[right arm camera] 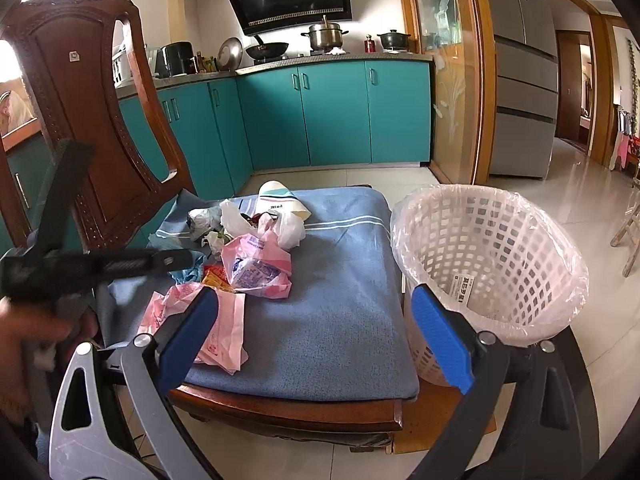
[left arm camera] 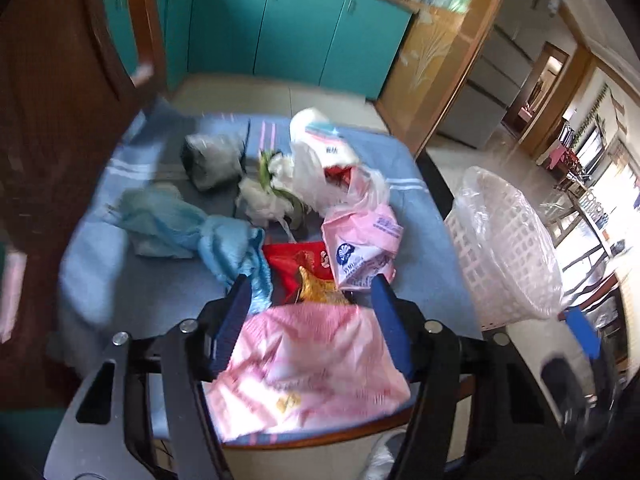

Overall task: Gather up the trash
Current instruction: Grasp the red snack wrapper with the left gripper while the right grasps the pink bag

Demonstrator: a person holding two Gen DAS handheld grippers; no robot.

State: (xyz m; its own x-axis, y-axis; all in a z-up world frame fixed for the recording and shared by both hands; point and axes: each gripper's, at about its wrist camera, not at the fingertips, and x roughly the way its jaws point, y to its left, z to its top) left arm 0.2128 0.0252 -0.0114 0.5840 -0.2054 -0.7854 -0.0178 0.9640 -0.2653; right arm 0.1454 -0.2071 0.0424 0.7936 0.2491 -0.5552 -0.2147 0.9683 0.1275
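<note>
Pink bag (left arm camera: 312,364), in the left wrist view, lies flat and crumpled on the near edge of the chair's blue cushion (left arm camera: 424,240), right between the left fingers (left arm camera: 236,312). The left gripper (left arm camera: 312,300) straddles it from above, one finger on each side; the film is blurred, and I cannot tell whether the pads already press it or just flank it. Beyond the fingertips sit more trash: a red-and-gold wrapper (left arm camera: 308,268), a printed pink bag (left arm camera: 360,248), a light blue rag (left arm camera: 192,232) and a white bag (left arm camera: 320,168). The lined basket (left arm camera: 504,248) stands off to the right.

In the right wrist view the pink bag (right arm camera: 224,328) shows thin, pale and wrinkled, its long side running toward the camera at the cushion's (right arm camera: 328,304) near left corner. The left gripper's dark frame (right arm camera: 80,260) leans over it, so the left hand is the nearer. The right gripper (right arm camera: 316,320) hangs released and empty, its fingers (right arm camera: 440,340) wide apart, beside the basket (right arm camera: 500,248) that stands touching the chair's right side.
</note>
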